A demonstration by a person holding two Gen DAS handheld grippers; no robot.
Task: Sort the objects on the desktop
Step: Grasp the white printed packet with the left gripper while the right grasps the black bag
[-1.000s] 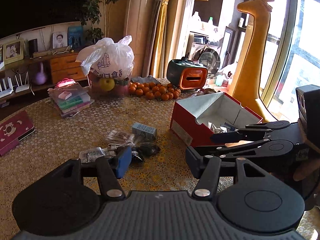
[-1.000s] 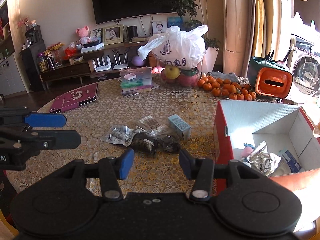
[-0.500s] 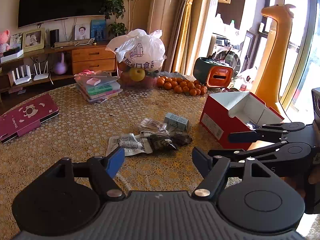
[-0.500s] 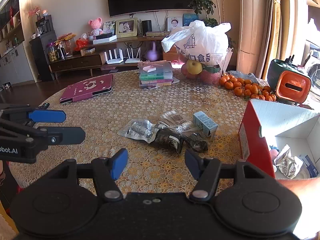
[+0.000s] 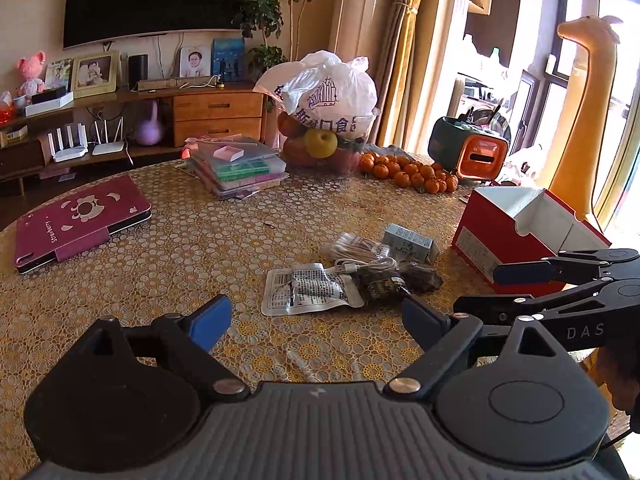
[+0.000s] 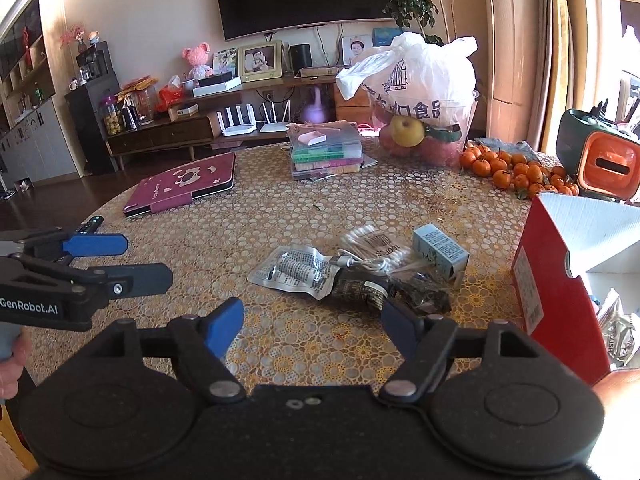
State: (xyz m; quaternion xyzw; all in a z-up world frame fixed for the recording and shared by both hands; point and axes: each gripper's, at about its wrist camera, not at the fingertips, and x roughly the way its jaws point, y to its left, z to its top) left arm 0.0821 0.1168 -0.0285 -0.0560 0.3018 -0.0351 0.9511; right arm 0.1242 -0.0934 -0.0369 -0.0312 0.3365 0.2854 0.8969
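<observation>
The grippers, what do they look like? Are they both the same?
Nearly the same. The left gripper and right gripper are both black, with round hinge discs, silver rivets and thin linked bars. Blue pads line the jaws. Seen from the side, the left one reads "GenRobot.AI" in white and the right one "DAS". No cables show.

The red box [image 6: 560,280] is running off the frame's right edge, its contents [image 6: 618,328] showing only partly.

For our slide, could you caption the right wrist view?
Open right gripper faces small packets beside a red box.
</observation>
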